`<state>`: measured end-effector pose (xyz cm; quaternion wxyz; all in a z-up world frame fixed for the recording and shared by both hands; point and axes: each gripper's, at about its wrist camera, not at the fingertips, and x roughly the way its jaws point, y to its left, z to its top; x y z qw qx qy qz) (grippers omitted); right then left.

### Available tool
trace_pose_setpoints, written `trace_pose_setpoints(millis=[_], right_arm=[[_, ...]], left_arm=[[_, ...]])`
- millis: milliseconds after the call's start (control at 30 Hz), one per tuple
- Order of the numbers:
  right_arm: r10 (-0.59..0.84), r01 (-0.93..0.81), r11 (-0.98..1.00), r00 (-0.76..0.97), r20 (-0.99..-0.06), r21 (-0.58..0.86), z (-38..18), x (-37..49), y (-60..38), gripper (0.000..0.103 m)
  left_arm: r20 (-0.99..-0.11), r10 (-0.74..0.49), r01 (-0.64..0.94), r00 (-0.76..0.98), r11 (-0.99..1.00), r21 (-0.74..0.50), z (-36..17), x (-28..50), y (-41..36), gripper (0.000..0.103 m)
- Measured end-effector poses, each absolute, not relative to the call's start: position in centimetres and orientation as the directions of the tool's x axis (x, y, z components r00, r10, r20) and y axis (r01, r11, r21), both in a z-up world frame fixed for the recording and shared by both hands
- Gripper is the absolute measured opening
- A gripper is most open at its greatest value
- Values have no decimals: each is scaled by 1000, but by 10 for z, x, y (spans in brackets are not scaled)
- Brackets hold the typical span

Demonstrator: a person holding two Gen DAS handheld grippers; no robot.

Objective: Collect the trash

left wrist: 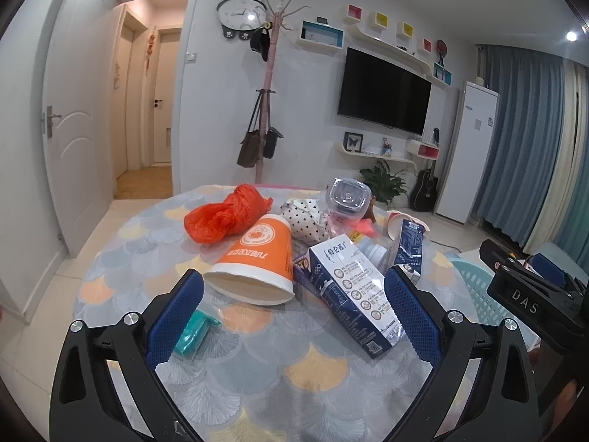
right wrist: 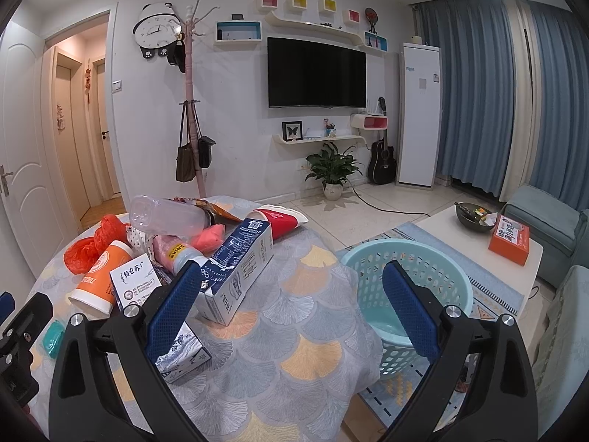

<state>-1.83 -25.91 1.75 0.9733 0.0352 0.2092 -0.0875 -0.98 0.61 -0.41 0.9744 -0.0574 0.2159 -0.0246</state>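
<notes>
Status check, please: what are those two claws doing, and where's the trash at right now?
Left gripper open, empty. Right gripper open, empty. Trash pile on table; basket beside it, looks empty. Nothing blocking.

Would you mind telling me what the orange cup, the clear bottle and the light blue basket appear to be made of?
Orange cup: likely coated paper, matte, with a rolled white rim.
Clear bottle: thin transparent plastic, glossy; you can see through it.
Light blue basket: moulded plastic, smooth, with a perforated lattice wall.

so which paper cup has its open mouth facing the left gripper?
The orange cup, tipped on its side in front of the blue carton; the red cup lies at the table's far side.
</notes>
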Motion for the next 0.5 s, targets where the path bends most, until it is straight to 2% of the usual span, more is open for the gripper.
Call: trace_pose_setpoints(millis=[500], right_arm=[[-151, 181, 983, 901, -408, 37, 20, -18, -257, 94]], left_arm=[[-424, -75, 23, 902, 992, -127, -5, -8, 6, 96]])
